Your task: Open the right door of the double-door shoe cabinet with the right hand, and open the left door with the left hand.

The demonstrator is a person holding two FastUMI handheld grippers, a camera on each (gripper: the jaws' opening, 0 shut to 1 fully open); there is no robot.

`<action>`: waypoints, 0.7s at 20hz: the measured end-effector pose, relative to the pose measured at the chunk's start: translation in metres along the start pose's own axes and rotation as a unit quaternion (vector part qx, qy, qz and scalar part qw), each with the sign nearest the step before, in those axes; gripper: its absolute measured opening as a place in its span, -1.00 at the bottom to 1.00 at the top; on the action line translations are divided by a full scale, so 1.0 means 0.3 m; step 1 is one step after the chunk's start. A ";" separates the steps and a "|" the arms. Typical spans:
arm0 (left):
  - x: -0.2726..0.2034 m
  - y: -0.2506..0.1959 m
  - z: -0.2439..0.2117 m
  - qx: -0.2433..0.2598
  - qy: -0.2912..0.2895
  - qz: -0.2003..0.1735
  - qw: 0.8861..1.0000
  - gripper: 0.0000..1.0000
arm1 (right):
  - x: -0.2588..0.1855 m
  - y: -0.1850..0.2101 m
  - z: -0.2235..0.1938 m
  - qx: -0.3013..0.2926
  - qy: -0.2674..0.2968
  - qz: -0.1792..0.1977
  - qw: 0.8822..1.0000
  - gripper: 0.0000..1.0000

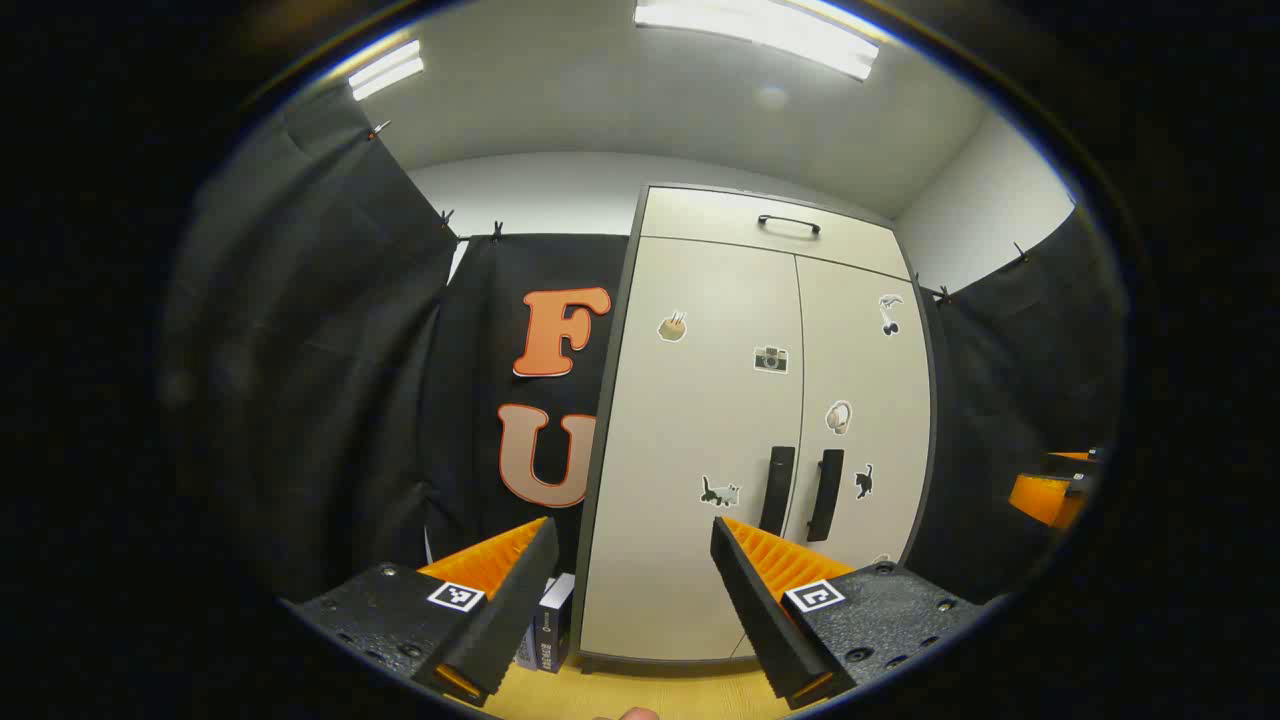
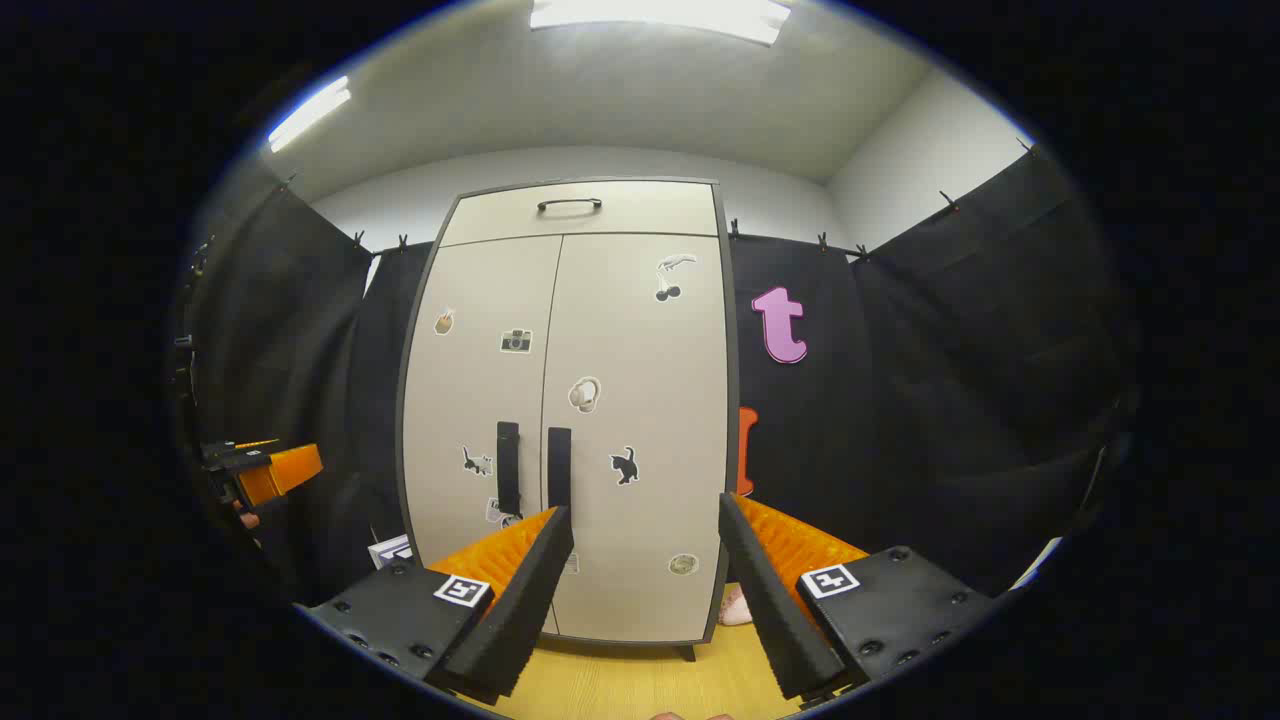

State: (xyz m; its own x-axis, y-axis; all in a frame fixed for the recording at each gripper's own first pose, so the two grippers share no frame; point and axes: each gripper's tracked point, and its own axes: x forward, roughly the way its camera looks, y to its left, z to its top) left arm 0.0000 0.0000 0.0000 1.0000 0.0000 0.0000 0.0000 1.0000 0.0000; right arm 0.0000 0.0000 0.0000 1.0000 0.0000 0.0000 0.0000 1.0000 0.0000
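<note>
We face the shoe cabinet (image 2: 565, 420) with both pairs of tongs held back from it, touching nothing. Both its doors are closed: the left door (image 2: 480, 400) and the right door (image 2: 640, 400) meet at a centre seam, with the two black vertical handles side by side there, the left handle (image 2: 508, 467) and the right handle (image 2: 559, 467). In the right gripper view our right tongs (image 2: 645, 580) stand released, fingers wide apart, with the right door ahead between them and its handle just above the left finger's tip. In the left gripper view our left tongs (image 1: 630, 590) are likewise released; the left door (image 1: 700, 440) lies between their fingers, its handle (image 1: 777, 490) just above the right finger. Above the doors sits a shut drawer (image 2: 580, 212) with a black handle. Small stickers dot both doors. The cabinet stands on a yellow wooden floor (image 2: 640, 685). A dark box (image 1: 552, 625) stands on the floor beside the cabinet's left side.
</note>
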 end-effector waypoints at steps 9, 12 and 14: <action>-0.005 -0.013 0.006 0.000 -0.005 -0.004 1.000 0.88 | 0.001 0.004 -0.005 -0.001 0.002 0.002 1.000 0.86; -0.006 -0.009 -0.003 0.000 -0.001 -0.002 1.000 0.88 | 0.004 0.002 -0.012 -0.002 0.004 0.000 1.000 0.86; -0.009 -0.005 -0.005 0.002 0.000 0.000 1.000 0.88 | 0.006 0.008 -0.017 0.000 0.006 0.003 1.000 0.86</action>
State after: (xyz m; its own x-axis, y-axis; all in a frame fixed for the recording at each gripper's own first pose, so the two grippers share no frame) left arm -0.0026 -0.0016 -0.0015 1.0000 0.0006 0.0005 -0.0006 1.0000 0.0032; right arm 0.0018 0.0025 -0.0050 0.9999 0.0052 -0.0119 -0.0052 1.0000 0.0005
